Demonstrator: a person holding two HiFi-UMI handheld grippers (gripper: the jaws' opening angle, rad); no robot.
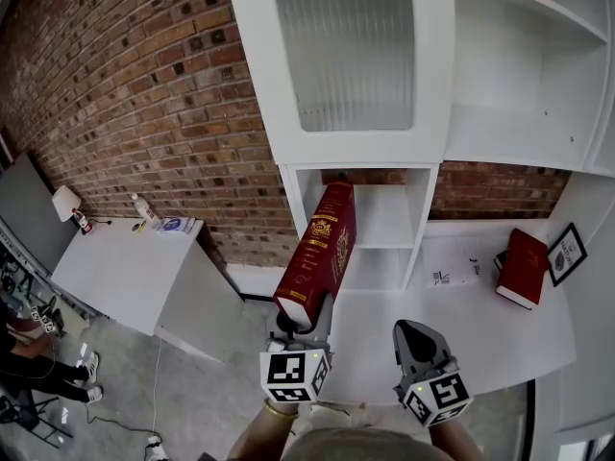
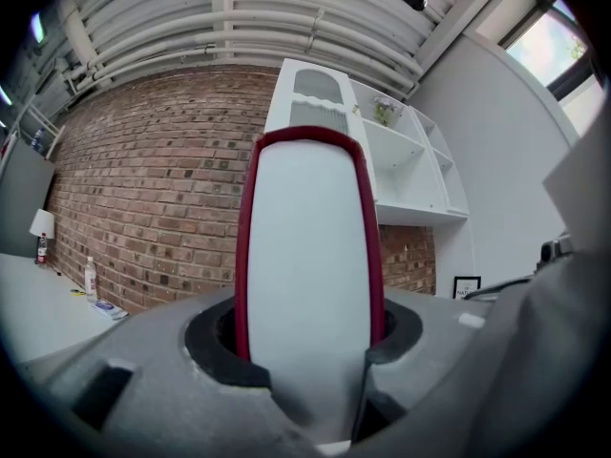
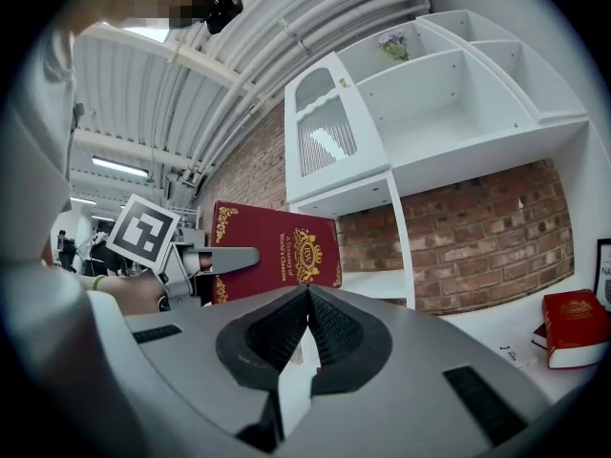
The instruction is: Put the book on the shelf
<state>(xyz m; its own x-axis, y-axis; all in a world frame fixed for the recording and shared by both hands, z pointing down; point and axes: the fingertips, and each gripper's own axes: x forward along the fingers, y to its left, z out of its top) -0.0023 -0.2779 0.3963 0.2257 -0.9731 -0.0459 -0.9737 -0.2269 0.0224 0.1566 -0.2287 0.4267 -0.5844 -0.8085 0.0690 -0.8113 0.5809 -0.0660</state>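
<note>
My left gripper (image 1: pixel 306 323) is shut on the near end of a thick dark red book (image 1: pixel 318 253) with gold print, held up on edge and tilted away toward the white shelf unit (image 1: pixel 370 221). In the left gripper view the book's white page edge (image 2: pixel 310 265) fills the middle, clamped between the jaws. In the right gripper view the same red book (image 3: pixel 277 260) shows its cover with the left gripper (image 3: pixel 224 256) on it. My right gripper (image 1: pixel 415 339) is shut and empty, to the right of the book above the white desk (image 1: pixel 480 339). A second red book (image 1: pixel 524 267) lies flat on the desk at right.
The shelf unit has an open lower cubby (image 1: pixel 384 229), a ribbed glass door (image 1: pixel 348 51) above and open shelves (image 1: pixel 519 75) at right. A framed picture (image 1: pixel 567 253) and a paper sheet (image 1: pixel 452 262) are on the desk. A low white table (image 1: pixel 125 267) with bottles stands at left.
</note>
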